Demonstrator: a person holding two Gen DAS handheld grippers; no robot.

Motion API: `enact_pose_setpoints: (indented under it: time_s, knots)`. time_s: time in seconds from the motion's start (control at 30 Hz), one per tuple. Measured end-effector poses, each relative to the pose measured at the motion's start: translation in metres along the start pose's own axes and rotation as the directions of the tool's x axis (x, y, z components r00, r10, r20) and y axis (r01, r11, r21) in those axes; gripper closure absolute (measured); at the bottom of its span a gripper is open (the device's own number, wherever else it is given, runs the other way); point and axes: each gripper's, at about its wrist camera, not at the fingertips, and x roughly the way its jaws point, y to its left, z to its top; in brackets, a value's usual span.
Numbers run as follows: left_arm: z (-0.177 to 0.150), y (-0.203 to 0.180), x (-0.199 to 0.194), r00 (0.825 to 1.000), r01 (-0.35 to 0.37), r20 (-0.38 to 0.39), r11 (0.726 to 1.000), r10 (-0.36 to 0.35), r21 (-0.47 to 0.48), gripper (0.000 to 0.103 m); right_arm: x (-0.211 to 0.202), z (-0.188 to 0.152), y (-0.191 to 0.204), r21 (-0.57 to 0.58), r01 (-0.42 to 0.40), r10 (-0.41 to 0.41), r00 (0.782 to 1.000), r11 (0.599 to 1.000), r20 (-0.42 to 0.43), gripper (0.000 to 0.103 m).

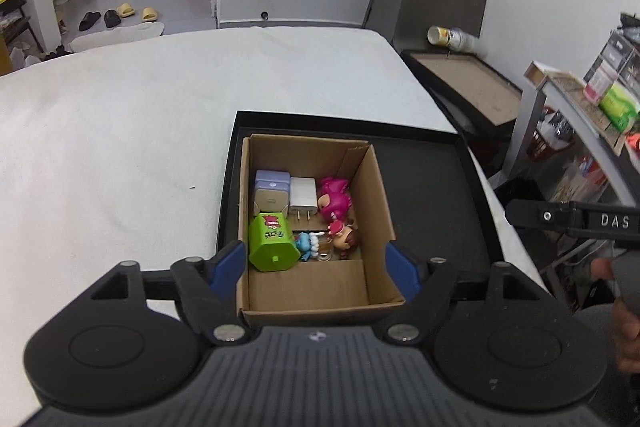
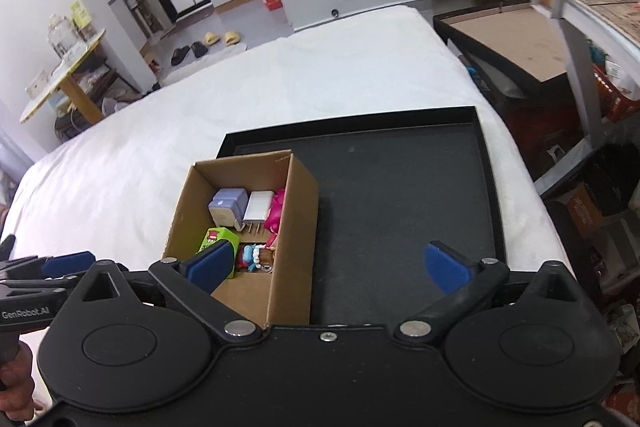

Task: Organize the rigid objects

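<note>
A white-covered bench (image 1: 120,131) fills the middle of a room with white walls, slippers on the floor beyond it and cluttered shelves at 3 o'clock. A shallow black tray (image 2: 400,195) lies on the bench's near right part, and an open cardboard box (image 1: 378,211) stands inside the tray against its left wall.

In the box, a lilac case (image 1: 271,193), a white charger (image 1: 303,201) and a pink figure (image 1: 334,201) sit side by side along the far part. Nearer lie a green container (image 1: 270,241) on its side, a small blue toy (image 1: 304,245) and a brown-haired figurine (image 1: 346,239), all crowded together.

The left gripper (image 1: 316,265) hovers over the box's near end, its blue-padded fingers (image 1: 230,263) spread wide to either side of the walls, gripping nothing. The right gripper (image 2: 328,267) hangs above the box's right wall and the bare tray floor, its fingers (image 2: 448,267) likewise spread apart and empty.
</note>
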Motion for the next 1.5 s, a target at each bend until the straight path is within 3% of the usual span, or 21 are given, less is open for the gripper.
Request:
enact_pose_setpoints:
  time_s: [0.73,1.13,1.5]
  knots:
    - [-0.021,-0.008,-0.084,0.992,-0.032,0.116,0.998,0.038,-0.057,0.003,-0.087,-0.024,0.000,0.074,-0.046,0.035,0.988,0.996,0.153,0.000]
    - [-0.044,-0.011,-0.117,0.989,-0.039,0.144,0.999,0.043,-0.028,0.002,-0.112,-0.043,0.015,0.059,-0.019,0.007,0.981,0.998,0.195,0.000]
    - [-0.063,-0.013,-0.135,0.988,-0.017,0.154,0.999,0.022,-0.032,0.002,-0.122,-0.058,0.022,0.042,0.009,-0.016,0.983,0.999,0.181,0.000]
